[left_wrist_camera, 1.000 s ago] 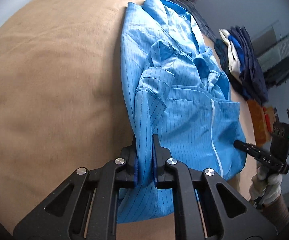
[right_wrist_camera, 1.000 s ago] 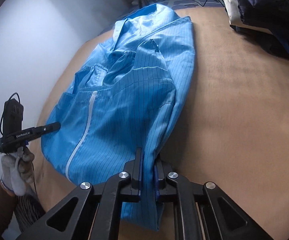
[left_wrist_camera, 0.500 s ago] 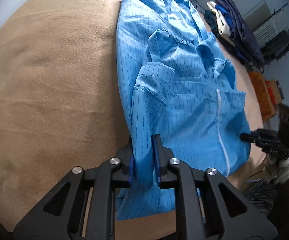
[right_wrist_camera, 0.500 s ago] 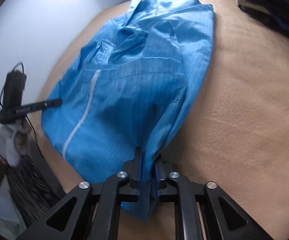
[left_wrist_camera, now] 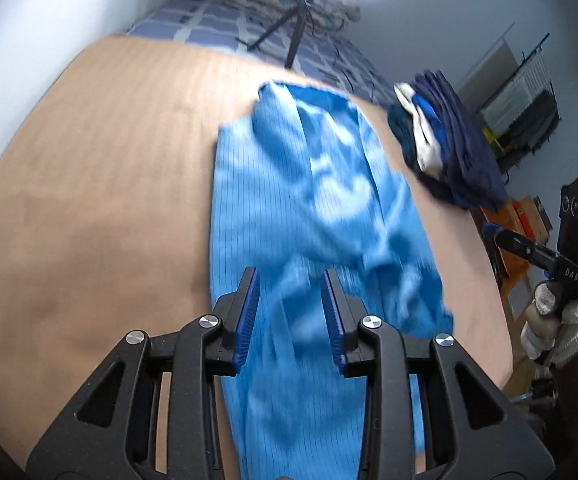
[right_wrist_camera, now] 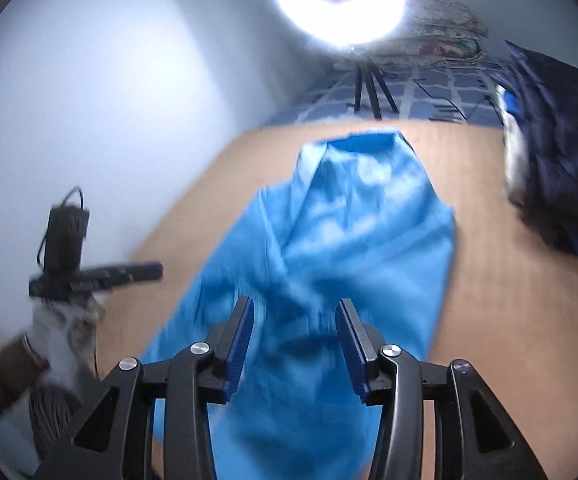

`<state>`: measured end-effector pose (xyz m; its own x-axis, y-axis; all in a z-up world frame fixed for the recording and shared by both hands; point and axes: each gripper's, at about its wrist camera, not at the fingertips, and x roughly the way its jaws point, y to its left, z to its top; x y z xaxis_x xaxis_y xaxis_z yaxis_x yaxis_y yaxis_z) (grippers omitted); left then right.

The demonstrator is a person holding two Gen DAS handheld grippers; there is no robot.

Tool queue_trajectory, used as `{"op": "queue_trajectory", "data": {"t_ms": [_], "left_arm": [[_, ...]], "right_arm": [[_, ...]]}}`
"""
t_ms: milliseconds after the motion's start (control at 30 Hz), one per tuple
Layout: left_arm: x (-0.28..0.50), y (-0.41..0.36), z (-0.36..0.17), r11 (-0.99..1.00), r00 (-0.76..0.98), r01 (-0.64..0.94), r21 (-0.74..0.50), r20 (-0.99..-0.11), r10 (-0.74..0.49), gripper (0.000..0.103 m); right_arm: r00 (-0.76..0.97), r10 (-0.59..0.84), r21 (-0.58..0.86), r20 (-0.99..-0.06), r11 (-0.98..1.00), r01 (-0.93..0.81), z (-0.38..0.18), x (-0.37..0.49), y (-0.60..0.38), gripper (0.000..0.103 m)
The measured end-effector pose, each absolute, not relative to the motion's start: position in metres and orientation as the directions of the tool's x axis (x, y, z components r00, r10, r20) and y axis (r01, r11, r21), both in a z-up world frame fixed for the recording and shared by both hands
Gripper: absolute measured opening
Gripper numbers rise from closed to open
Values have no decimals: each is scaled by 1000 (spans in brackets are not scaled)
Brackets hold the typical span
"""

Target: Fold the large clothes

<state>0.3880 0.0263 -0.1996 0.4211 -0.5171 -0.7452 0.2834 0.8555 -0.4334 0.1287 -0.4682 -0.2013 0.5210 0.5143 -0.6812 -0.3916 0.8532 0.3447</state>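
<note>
A bright blue striped work coat (left_wrist_camera: 309, 200) lies lengthwise on the tan padded table (left_wrist_camera: 89, 200), blurred by motion. My left gripper (left_wrist_camera: 291, 280) hovers above its near end. The jaws are opening, and the cloth shows in the gap below without the blue pads (left_wrist_camera: 249, 312) pressing it. In the right wrist view the same coat (right_wrist_camera: 349, 240) runs away from my right gripper (right_wrist_camera: 295, 308), whose jaws are also opening over the cloth. Each view shows the other gripper at the side in a gloved hand: the right gripper (left_wrist_camera: 529, 248) and the left gripper (right_wrist_camera: 89, 276).
A pile of dark blue and white clothes (left_wrist_camera: 449, 152) sits at the table's far right, also seen as the pile (right_wrist_camera: 561, 168). A ring light on a tripod (right_wrist_camera: 337, 0) stands behind the table over checked bedding (left_wrist_camera: 217, 28). Shelves and boxes are off the right edge.
Both grippers were shut on the coat's near edge. They have let it go, spread their jaws and lifted, so the views now tilt up toward the far wall and the light.
</note>
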Motion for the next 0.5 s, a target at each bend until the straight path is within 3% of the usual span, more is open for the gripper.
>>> {"op": "queue_trajectory", "data": {"t_ms": [100, 200, 267, 433, 500], "left_arm": [[425, 18, -206, 841, 420, 276, -465, -729, -541, 31], [465, 12, -213, 828, 410, 260, -497, -719, -561, 31], [489, 10, -213, 828, 421, 256, -500, -713, -561, 38], [558, -5, -226, 795, 371, 206, -571, -706, -603, 43], [586, -12, -234, 776, 351, 170, -607, -699, -623, 51]], "right_arm": [[531, 485, 319, -695, 870, -376, -203, 183, -456, 46], [554, 404, 242, -728, 907, -344, -216, 225, -449, 52], [571, 382, 240, -727, 920, -310, -221, 241, -463, 56], [609, 393, 340, -689, 917, -207, -235, 286, -496, 65], [611, 416, 401, -674, 900, -170, -245, 308, -507, 65]]}}
